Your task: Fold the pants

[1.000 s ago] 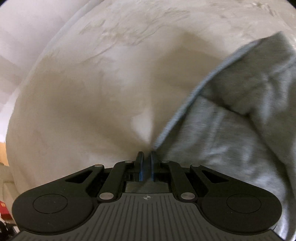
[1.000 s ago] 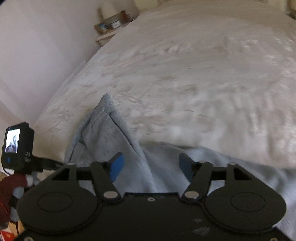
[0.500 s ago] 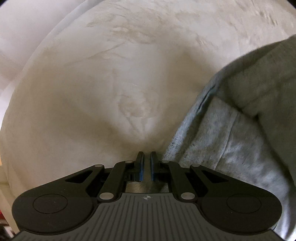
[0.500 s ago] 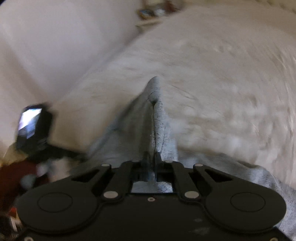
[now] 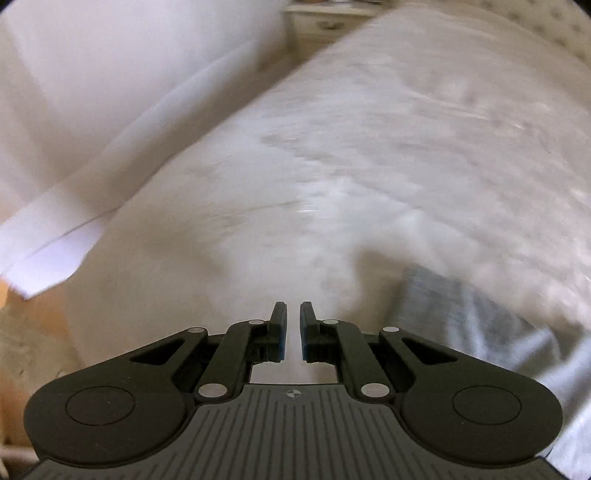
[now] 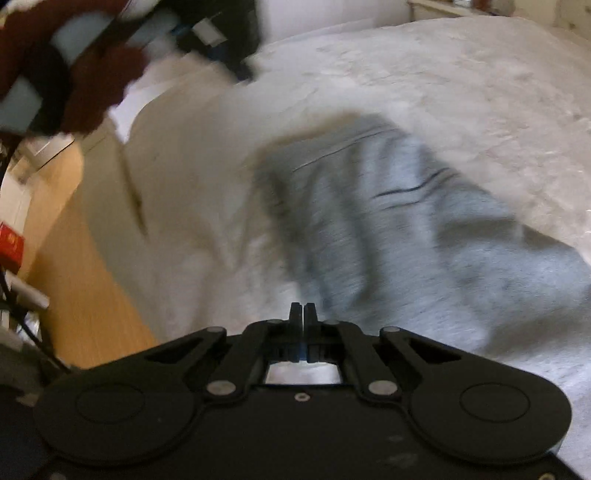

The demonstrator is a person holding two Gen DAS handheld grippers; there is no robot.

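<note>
The grey pants (image 6: pixel 406 229) lie in a folded heap on the white bed (image 6: pixel 461 74); both views are motion-blurred. In the left wrist view only a part of the pants (image 5: pixel 480 325) shows at the lower right. My left gripper (image 5: pixel 293 314) is almost shut with a narrow gap, nothing between its jaws, above bare bedcover left of the pants. My right gripper (image 6: pixel 303 314) is shut and empty, its tips over the bedcover at the near left edge of the pants. The other hand-held gripper with a red-sleeved hand (image 6: pixel 74 62) shows at the top left of the right wrist view.
The bed's left edge (image 6: pixel 136 192) drops to a wooden floor (image 6: pixel 74 266). A white wall and skirting (image 5: pixel 110 110) run along the left. A nightstand (image 5: pixel 325 18) stands at the far end of the bed. Clutter (image 6: pixel 11 243) lies on the floor at left.
My left gripper let go of the pants, opened slightly and swung up and away to the left. My right gripper, shut on the pants half a second ago, has released them and pulled back.
</note>
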